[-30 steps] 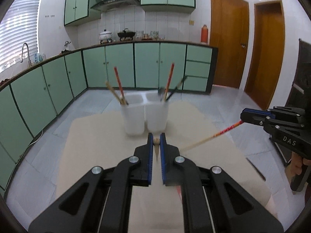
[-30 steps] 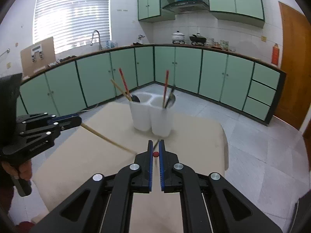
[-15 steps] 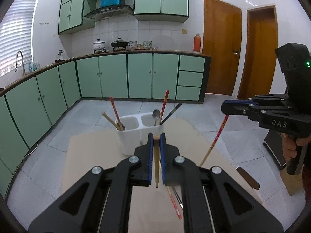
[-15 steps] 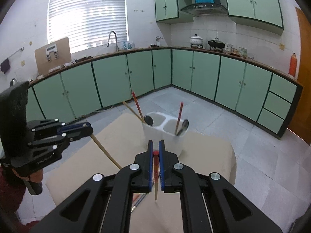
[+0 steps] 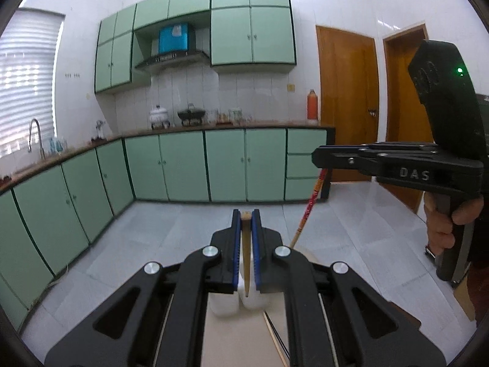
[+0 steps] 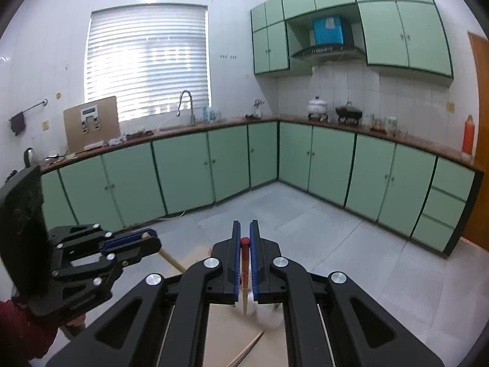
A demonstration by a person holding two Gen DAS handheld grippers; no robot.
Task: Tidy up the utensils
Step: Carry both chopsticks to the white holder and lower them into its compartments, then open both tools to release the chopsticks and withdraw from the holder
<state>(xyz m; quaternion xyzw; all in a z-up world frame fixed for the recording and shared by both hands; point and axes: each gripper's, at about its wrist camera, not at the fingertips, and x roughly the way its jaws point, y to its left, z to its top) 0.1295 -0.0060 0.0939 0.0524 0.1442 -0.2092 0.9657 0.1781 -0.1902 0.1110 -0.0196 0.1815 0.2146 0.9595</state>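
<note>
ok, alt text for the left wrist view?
The left claw is shut on a plain wooden chopstick that hangs tip-down above a white holder on a beige table. At right, the right claw grips a red-topped chopstick, also pointing down, with green kitchen cabinets behind.

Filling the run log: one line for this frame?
left gripper shut on wooden chopstick | right gripper shut on red chopstick | holder below
</note>
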